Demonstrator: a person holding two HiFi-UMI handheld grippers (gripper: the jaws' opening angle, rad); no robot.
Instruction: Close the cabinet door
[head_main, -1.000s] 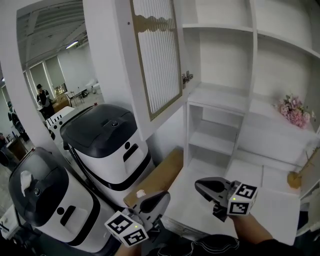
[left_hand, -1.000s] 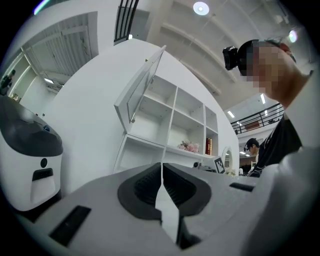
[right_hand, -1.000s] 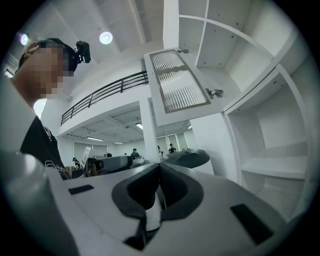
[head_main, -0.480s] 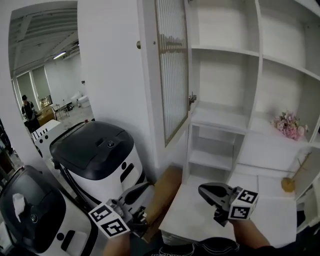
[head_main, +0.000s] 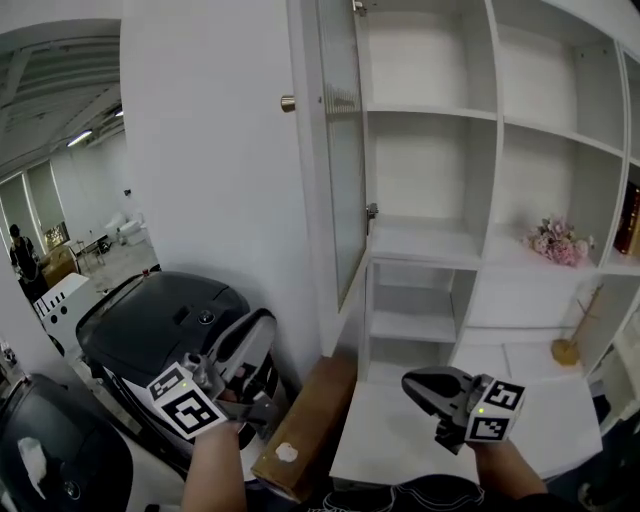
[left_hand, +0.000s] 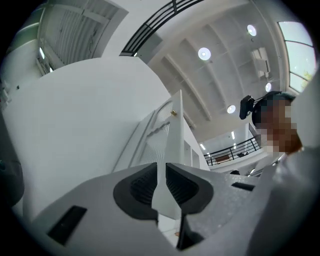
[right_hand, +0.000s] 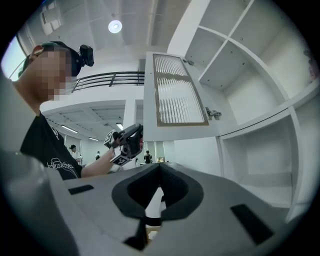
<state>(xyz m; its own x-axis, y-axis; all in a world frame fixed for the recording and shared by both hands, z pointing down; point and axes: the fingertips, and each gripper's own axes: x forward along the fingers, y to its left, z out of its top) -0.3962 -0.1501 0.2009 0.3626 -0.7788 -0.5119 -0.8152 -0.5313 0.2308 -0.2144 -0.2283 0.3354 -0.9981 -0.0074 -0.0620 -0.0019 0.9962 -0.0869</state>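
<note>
The cabinet door (head_main: 342, 150) stands open. It is swung out from the left upright of the white shelving unit (head_main: 500, 180), and from the head view I see it almost edge-on. Its ribbed glass panel faces the open compartments and a small brass knob (head_main: 288, 103) sits at its free side. In the right gripper view the same door (right_hand: 177, 95) shows its framed glass face, with a hinge (right_hand: 214, 114) at the shelving side.

My left gripper (head_main: 250, 335) is raised below and left of the door, clear of it and angled upward. In its own view the left gripper (left_hand: 161, 167) has its jaws a narrow slit apart. They have just been opening and grip nothing, and only the door's far edge (left_hand: 172, 135) shows past them.

My right gripper (head_main: 420, 385) hovers over the white counter (head_main: 390, 450) near its front edge. In its own view the right gripper (right_hand: 160, 167) has its tips together and is empty.

A cardboard box (head_main: 305, 430) leans at the counter's left edge, beside a black-lidded white machine (head_main: 165, 325). Pink flowers (head_main: 556, 242) sit on a shelf to the right.
</note>
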